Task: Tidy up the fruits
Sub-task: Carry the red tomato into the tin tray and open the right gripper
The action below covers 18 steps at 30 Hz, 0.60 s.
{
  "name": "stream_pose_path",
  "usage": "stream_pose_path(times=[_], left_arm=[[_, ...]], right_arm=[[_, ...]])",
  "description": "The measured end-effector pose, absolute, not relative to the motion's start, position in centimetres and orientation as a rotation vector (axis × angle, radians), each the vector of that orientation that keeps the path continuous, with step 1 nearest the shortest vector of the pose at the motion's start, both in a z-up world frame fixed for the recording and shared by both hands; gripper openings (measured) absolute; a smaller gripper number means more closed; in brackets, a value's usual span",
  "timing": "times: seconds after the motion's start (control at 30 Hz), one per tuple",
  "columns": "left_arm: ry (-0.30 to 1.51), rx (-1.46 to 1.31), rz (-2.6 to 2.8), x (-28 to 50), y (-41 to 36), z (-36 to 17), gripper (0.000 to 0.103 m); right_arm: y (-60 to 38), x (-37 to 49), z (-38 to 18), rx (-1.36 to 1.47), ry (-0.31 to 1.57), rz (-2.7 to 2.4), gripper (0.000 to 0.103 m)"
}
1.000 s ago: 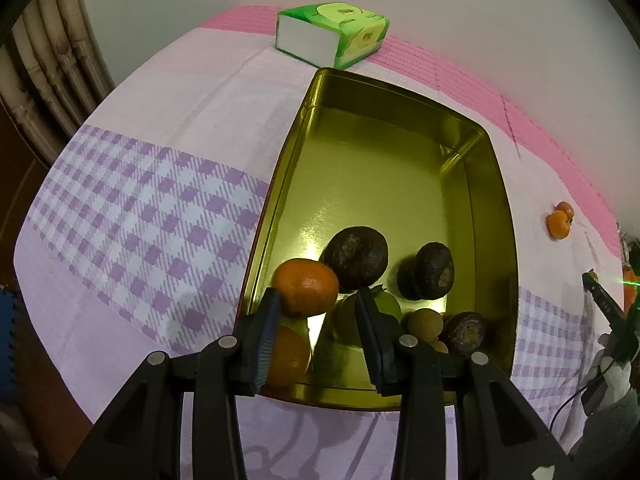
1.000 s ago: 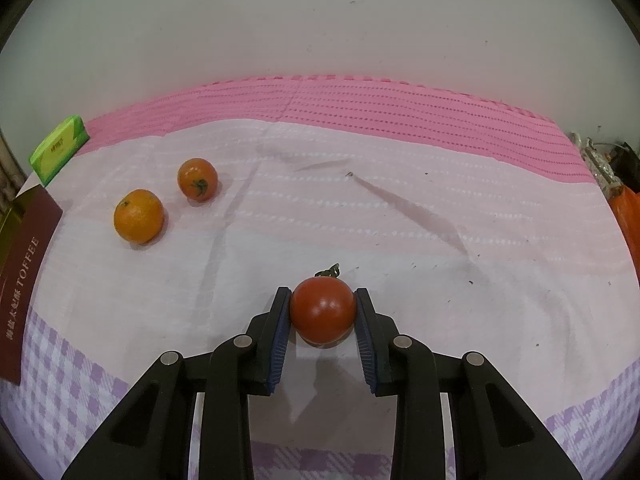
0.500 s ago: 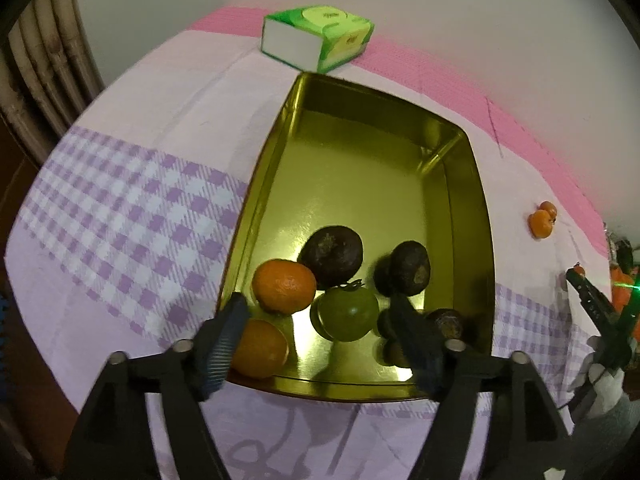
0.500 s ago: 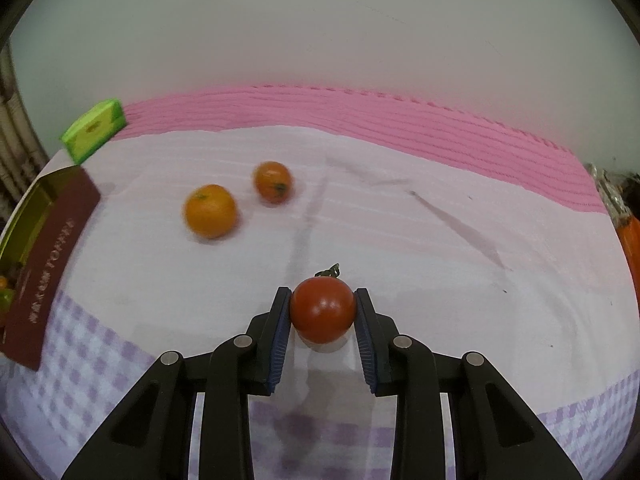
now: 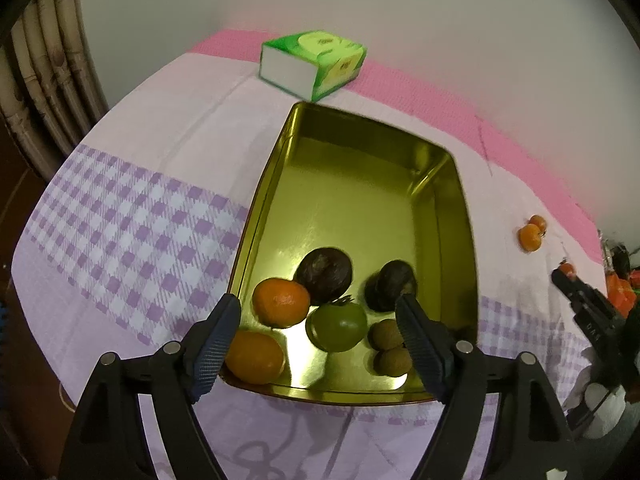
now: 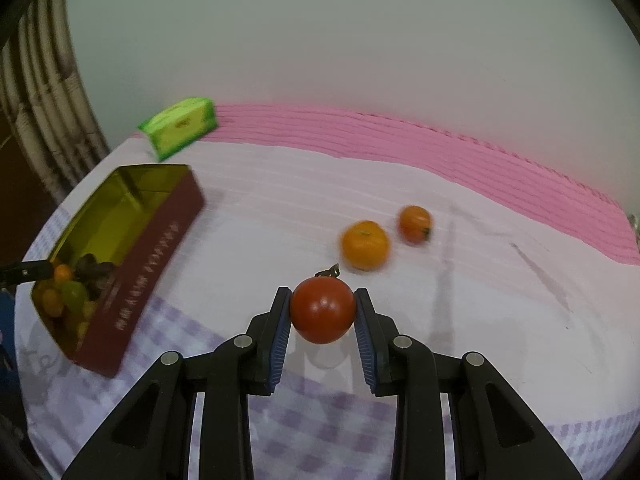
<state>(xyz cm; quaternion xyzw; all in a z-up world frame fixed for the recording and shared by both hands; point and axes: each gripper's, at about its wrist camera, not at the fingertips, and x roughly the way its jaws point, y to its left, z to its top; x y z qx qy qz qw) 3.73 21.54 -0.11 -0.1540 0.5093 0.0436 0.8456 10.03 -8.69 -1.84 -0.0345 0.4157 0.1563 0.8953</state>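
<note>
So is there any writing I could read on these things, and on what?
Tin, red side: a line of pale lettering, too blurred to read.
Green box: round printed designs, no readable words; in the right view a small label, blurred.
Right tongs: tiny white marks, too small to read.
Nothing else carries text.

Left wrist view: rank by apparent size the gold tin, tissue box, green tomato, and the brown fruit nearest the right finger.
1. gold tin
2. tissue box
3. green tomato
4. small brown fruit

The box sits farther away, so its true size relative to the tomato is uncertain.
</note>
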Motion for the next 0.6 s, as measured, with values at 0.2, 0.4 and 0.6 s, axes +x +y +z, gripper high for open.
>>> stream_pose_path(times=[0.2, 0.4, 0.6], left_arm=[[1.016, -0.333, 0.098, 3.5, 21.8, 1.2, 0.084], [1.008, -0.379, 0.154, 3.4, 23.7, 1.5, 0.086], [0.992, -0.466, 0.220, 2.9, 26.2, 1.4, 0.091]], right_arm=[[-4.6, 9.2, -0.9, -0.091, 0.854, 0.419, 0.032], [0.9, 8.5, 0.1, -0.100, 0.847, 0.555, 0.032], [5.6, 7.5, 0.1, -0.115, 0.860, 0.672, 0.032]])
